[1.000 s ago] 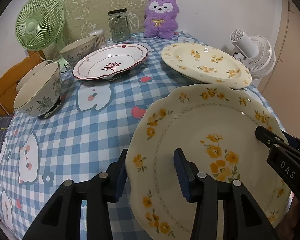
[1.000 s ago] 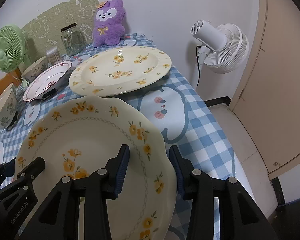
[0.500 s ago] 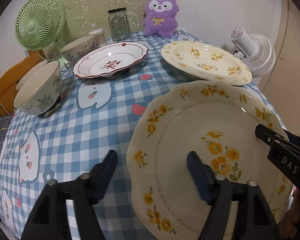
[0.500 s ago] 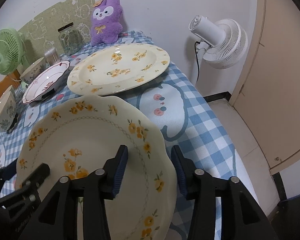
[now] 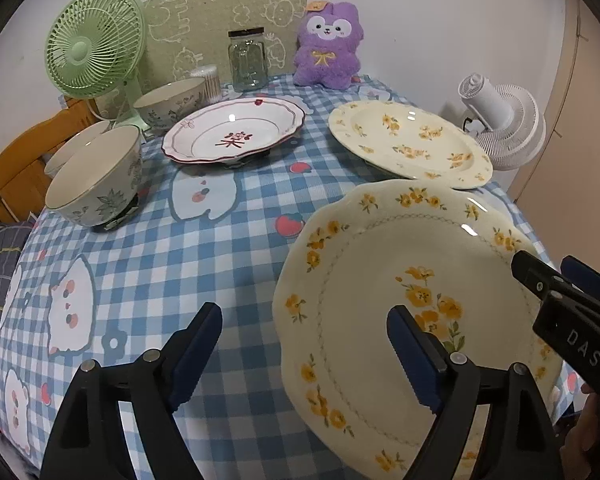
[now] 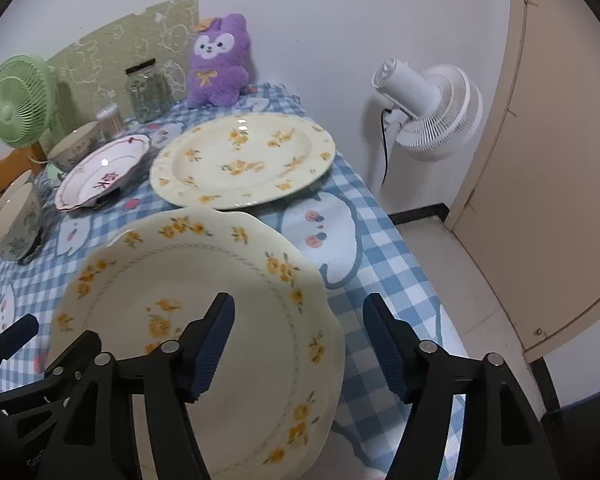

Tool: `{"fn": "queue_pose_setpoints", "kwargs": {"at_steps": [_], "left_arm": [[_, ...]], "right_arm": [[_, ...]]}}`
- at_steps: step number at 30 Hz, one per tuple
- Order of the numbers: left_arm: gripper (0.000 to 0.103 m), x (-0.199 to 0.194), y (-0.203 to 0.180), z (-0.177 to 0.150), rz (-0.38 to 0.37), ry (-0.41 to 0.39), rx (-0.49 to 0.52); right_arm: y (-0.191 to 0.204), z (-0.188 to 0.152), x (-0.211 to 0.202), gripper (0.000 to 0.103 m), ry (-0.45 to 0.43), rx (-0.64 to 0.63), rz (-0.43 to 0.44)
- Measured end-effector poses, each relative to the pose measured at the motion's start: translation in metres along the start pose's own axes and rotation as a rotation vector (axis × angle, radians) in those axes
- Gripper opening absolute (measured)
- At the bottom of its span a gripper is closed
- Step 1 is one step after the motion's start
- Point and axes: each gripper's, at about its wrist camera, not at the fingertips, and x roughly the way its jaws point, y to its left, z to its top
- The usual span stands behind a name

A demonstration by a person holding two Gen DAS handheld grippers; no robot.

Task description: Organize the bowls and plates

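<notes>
Both grippers, left [image 5: 304, 344] and right [image 6: 298, 336], have just opened wide, straddling the near flowered plate's [image 5: 400, 280] rim, pads clear. Beyond it, jar [image 5: 247, 60] apparently empty. "DAS" on the right gripper.

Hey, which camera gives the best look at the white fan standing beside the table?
The right wrist view. There the white fan shows whole, with its motor housing, grille and black cord against the wall. The left wrist view catches it only small at the picture's right edge, partly hidden behind the table's far corner.
</notes>
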Motion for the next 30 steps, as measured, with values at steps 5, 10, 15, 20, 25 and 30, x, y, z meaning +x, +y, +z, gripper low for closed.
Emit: {"fn": "queue_pose_setpoints", "kwargs": {"at_steps": [5, 10, 15, 20, 25, 30], "left_arm": [[0.087, -0.014, 0.004, -0.001, -0.01, -0.024, -0.006], [0.09, -0.033, 0.006, 0.001, -0.021, -0.049, -0.006], [0.091, -0.055, 0.007, 0.006, -0.024, -0.088, 0.013], [0.091, -0.075, 0.01, 0.012, -0.029, -0.113, 0.014], [0.091, -0.096, 0.01, 0.017, -0.016, -0.153, 0.036], [0.094, -0.113, 0.009, 0.022, -0.015, -0.194, 0.052]], "right_arm": [[0.008, 0.001, -0.019, 0.075, -0.033, -0.018, 0.006], [0.019, 0.003, -0.04, 0.076, -0.053, -0.043, 0.015], [0.032, 0.009, -0.066, 0.077, -0.091, -0.083, 0.023], [0.041, 0.015, -0.09, 0.082, -0.126, -0.088, 0.025], [0.046, 0.022, -0.109, 0.085, -0.15, -0.1, 0.031], [0.048, 0.028, -0.129, 0.089, -0.187, -0.092, 0.041]]}}
